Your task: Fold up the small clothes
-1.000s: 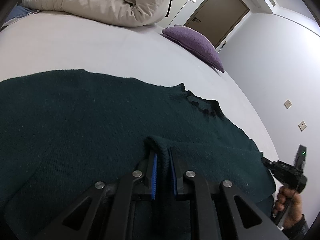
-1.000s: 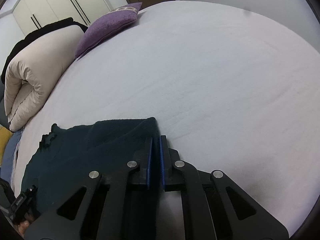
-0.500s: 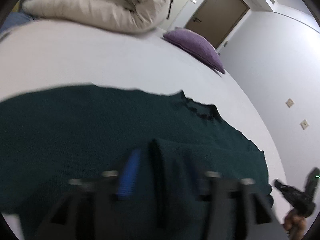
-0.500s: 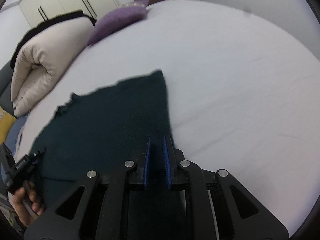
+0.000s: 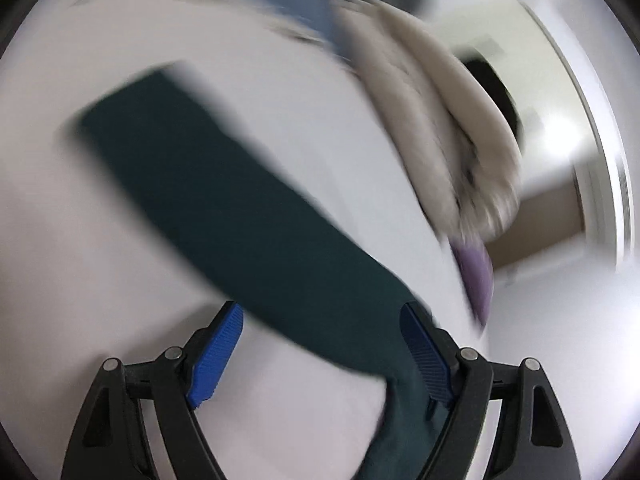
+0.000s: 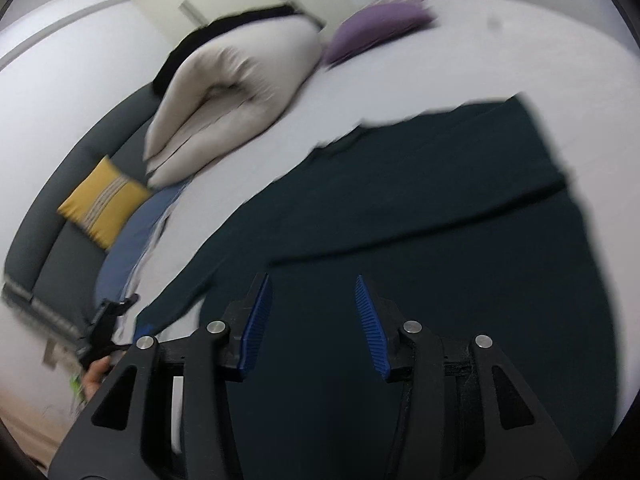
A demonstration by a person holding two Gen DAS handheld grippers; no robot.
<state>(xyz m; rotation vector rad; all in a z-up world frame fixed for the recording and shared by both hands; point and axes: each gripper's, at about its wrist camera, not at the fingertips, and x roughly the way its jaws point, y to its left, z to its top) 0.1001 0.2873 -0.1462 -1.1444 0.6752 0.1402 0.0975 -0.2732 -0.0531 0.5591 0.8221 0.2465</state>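
White bedding covers one wide bed (image 6: 500, 52), the biggest thing in the room, running out ahead of both sets of jaws. One dark green sweater (image 6: 420, 220) lies spread on it. In the right wrist view it fills the space between and beyond the fingers, with a folded band crossing it ahead of the tips. In the blurred left wrist view a single sleeve (image 5: 224, 200) stretches away up and to the left from the jaws.

Beyond the sweater sits one rolled cream duvet (image 6: 236, 100), and farther on one purple cushion (image 6: 376, 24). Off to the left of the right jaws there is one yellow cushion (image 6: 102, 202) against a dark headboard (image 6: 76, 184).

Two grippers are in play. The right gripper (image 6: 316, 316) has its two blue pads spread apart above the knit, holding nothing. The left gripper (image 5: 320, 352) is also spread wide; the sleeve passes between its pads, against the right one, unclamped.
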